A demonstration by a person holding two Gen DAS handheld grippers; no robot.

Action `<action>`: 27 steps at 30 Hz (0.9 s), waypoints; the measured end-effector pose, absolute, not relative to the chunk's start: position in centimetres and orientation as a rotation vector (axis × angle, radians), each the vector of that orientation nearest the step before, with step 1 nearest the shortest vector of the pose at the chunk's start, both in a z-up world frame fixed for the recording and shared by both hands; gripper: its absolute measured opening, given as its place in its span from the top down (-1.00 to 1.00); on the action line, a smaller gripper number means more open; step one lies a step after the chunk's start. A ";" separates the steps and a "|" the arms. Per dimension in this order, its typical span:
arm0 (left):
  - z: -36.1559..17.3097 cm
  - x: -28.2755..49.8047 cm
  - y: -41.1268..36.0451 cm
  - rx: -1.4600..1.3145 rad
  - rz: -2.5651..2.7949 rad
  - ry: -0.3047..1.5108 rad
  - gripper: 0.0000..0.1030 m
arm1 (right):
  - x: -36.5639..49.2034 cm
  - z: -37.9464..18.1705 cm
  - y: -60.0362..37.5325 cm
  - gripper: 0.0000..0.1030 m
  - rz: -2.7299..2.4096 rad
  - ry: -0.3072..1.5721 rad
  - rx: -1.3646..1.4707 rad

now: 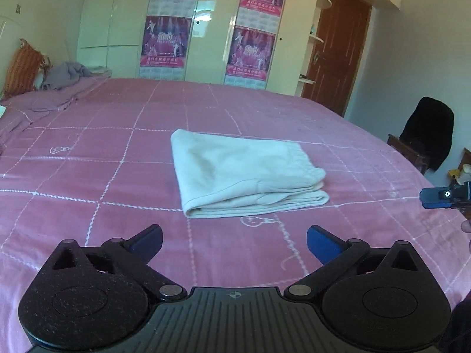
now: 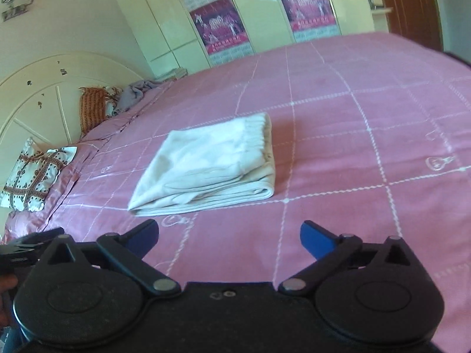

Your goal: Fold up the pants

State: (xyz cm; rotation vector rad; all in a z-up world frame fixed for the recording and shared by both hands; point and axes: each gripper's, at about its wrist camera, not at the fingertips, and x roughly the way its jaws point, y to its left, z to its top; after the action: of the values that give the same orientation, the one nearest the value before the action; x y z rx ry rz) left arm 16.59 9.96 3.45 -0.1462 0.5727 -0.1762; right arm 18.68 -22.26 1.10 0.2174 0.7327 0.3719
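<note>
The white pants (image 1: 244,173) lie folded in a compact stack on the pink bed cover, with the elastic waistband on the right side. They also show in the right wrist view (image 2: 212,164). My left gripper (image 1: 234,242) is open and empty, held back from the near edge of the stack. My right gripper (image 2: 229,238) is open and empty, also short of the stack. The right gripper's tip shows at the right edge of the left wrist view (image 1: 441,195).
The pink checked bed cover (image 1: 117,176) fills the scene. Pillows (image 2: 35,173) and a crumpled lilac cloth (image 1: 67,73) lie at the headboard. A wardrobe with posters (image 1: 212,23) and a brown door (image 1: 335,47) stand beyond. A chair with dark clothing (image 1: 426,138) is at right.
</note>
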 end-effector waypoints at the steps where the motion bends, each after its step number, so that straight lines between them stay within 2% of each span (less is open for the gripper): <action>1: 4.5 15.0 9.4 -0.155 -0.176 0.568 -1.00 | 17.1 2.1 -21.7 -1.00 0.367 0.724 0.195; 4: 7.1 10.6 8.0 -0.152 -0.182 0.553 -1.00 | 13.2 4.6 -19.6 -1.00 0.262 0.749 0.085; 14: 10.9 2.4 5.9 -0.150 -0.158 0.529 -1.00 | 1.1 9.7 -14.3 -1.00 0.228 0.599 -0.050; 27: 12.5 0.4 6.9 -0.136 -0.130 0.470 -1.00 | -1.3 11.5 -14.0 -1.00 0.191 0.483 -0.050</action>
State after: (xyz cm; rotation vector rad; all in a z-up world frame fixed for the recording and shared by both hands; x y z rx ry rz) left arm 0.38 6.86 12.53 -0.1358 0.4701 -0.1304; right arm -1.30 -13.96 11.47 -0.0500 0.4830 0.1908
